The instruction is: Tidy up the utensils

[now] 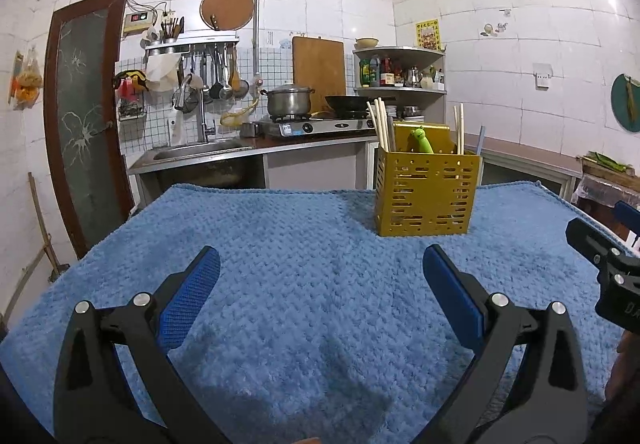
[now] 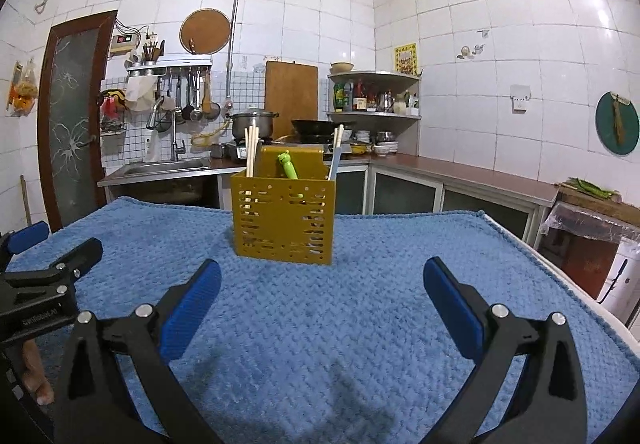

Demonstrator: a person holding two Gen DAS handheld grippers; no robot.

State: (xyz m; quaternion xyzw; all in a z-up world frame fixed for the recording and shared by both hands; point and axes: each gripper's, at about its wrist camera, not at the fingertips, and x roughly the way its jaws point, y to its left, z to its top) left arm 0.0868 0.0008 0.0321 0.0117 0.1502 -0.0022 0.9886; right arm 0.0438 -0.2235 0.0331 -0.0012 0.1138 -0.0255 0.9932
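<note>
A yellow perforated utensil holder (image 1: 428, 194) (image 2: 284, 222) stands upright on the blue towel (image 1: 300, 252) (image 2: 340, 308) covering the table. Pale chopsticks (image 1: 380, 124) (image 2: 251, 148) stick up at its left side, more chopsticks (image 1: 459, 128) (image 2: 337, 146) at its right, and a green frog-headed utensil (image 1: 420, 140) (image 2: 287, 164) leans in the middle. My left gripper (image 1: 320, 272) is open, low over the towel, short of the holder and left of it. My right gripper (image 2: 322, 280) is open too, facing the holder, with nothing between its fingers.
Behind the table runs a kitchen counter with a sink (image 1: 200, 150), a gas stove with a pot (image 1: 289, 100) and a wok (image 1: 348, 102), and a corner shelf (image 2: 374, 96) of bottles. A brown door (image 1: 80, 116) is at the left. The table's right edge (image 2: 560, 268) drops off.
</note>
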